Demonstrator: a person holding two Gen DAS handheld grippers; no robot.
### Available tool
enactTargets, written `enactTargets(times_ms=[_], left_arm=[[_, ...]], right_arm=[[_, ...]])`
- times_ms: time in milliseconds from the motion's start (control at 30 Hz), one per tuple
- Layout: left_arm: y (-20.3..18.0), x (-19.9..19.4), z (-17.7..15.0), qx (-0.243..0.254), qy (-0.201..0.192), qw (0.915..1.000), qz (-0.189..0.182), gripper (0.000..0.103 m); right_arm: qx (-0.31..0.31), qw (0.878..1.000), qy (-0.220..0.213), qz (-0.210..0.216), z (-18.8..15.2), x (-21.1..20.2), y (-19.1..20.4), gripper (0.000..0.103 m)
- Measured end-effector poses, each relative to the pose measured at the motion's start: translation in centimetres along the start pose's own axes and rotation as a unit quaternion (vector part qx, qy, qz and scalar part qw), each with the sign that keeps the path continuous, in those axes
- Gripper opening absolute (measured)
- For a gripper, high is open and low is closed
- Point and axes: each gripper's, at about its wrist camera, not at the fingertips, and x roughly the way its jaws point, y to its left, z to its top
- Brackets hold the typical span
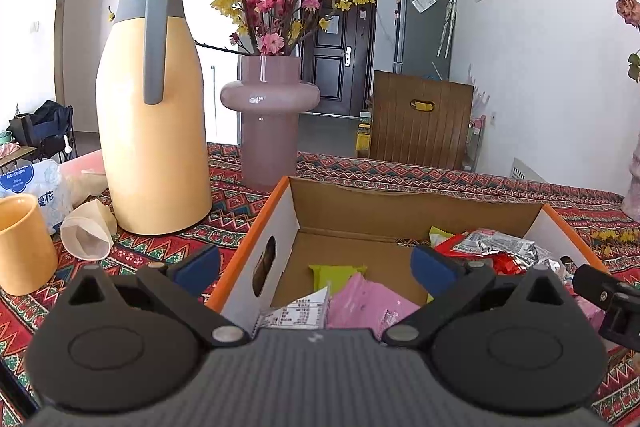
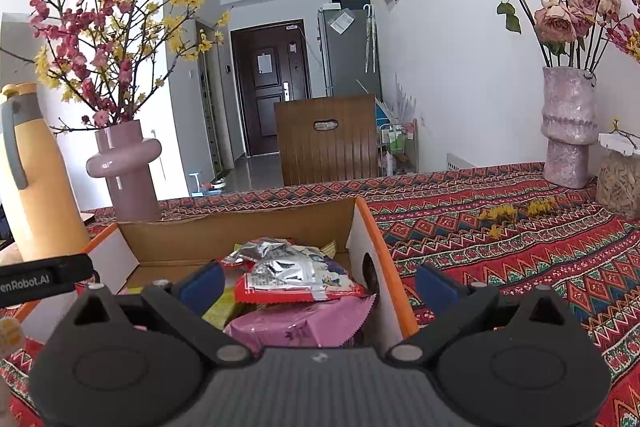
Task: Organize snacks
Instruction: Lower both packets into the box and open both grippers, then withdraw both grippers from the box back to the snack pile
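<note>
Left gripper: I have my left gripper (image 1: 316, 259) spread wide with nothing between the blue pads. It straddles the box's left wall, one finger outside over the tablecloth and one inside over the packets.
Right gripper: my right gripper (image 2: 318, 279) is spread just as wide and empty. It straddles the box's right wall with its cut-out handle hole, left finger over the snacks and right finger out over the cloth.
Box: the cardboard box (image 1: 276, 223) with orange rims sits on the patterned tablecloth (image 2: 500, 239), open at the top, and serves as the bin for the snacks.
Snacks: they all lie inside the box. On my left side I see a green packet (image 1: 338, 273), a pink packet (image 1: 368, 301) and a white one with a printed label at the near wall. On my right side a silver and red packet (image 2: 296, 275) lies on top of a purple packet (image 2: 296, 331).
Why so placed: I judge the packets are piled loosely, as if dropped in, not lined up; the far left floor of the box is bare cardboard.
Why the grippers sit so: I judge that with one at each side wall and both empty, I could take hold of the box itself or reach in to tidy the pile.
Nearby: a yellow jug (image 1: 154, 115), a yellow mug (image 1: 24, 243), a paper cup (image 1: 88, 231) and a pink vase (image 1: 270, 115) stand beside the box's left and far corner, so a sideways shift that way is tight.
Stage: I judge it nearly finished.
</note>
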Motion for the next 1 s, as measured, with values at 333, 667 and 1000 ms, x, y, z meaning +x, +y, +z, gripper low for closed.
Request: enactTargets(times_ms=[333,667,1000], left_arm=[[-0.4,-0.3,-0.2,0.007,0.003,0.9999,-0.006,0.103],[0.2,-1.8,1.2,-0.009,0.011,0.9998,-0.013,0.103],[1.9,-7.3,0.7,0.005,0.003,0.9985,-0.054,0.103]], right_arm=[[0.0,1.0,-0.001,0.0,0.0,0.0,-0.1,0.102],[0.001,1.0,-0.023,0.017,1.5,-2.9,0.1,0.102],[-0.021,0.999,-0.015,0.037,-0.2,-7.8,-0.5,0.102]])
